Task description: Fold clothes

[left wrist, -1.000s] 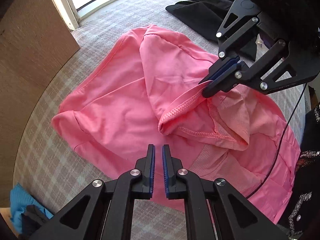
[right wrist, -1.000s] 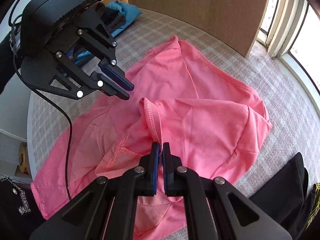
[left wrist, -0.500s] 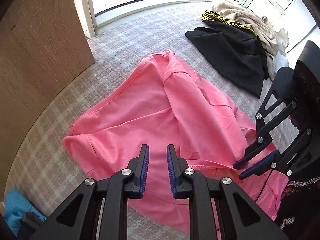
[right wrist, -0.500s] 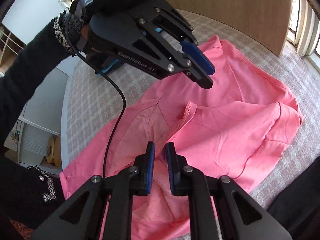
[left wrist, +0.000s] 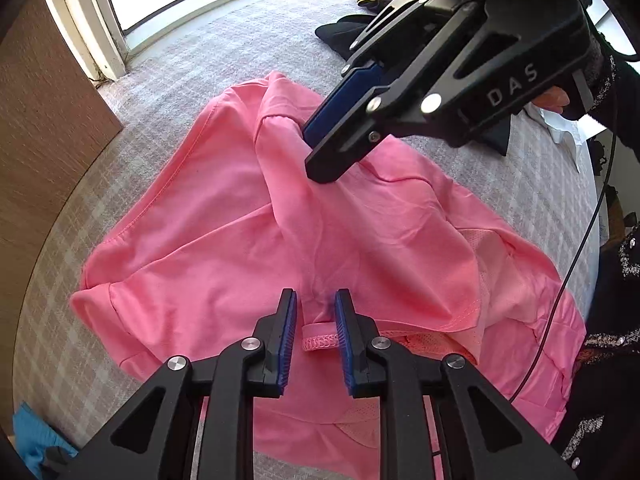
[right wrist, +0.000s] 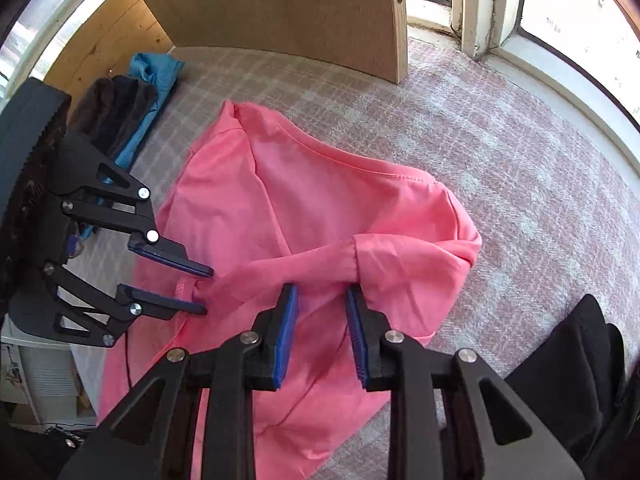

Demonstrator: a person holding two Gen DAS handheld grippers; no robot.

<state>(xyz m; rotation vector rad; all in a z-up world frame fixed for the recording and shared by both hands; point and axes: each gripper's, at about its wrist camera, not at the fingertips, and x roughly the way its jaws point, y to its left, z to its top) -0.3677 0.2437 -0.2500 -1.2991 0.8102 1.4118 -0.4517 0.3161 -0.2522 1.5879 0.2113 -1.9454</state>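
Just let go of the pink shirt (left wrist: 224, 240). Opening the right tongs (right wrist: 322, 300) astride a fold (right wrist: 320, 264) at 12 o'clock, left tongs (left wrist: 316, 304) gaping, empty, round the hem loop (left wrist: 318, 340). Regrip likely next

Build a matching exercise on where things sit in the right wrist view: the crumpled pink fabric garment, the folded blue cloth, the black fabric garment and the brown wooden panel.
Things
1. pink fabric garment
2. folded blue cloth
3. black fabric garment
4. brown wooden panel

Places
A. lower right corner
B. upright along the top
C. spread in the middle
D. upper left, beside a dark pile

Pairs: 1-C, 2-D, 3-A, 4-B
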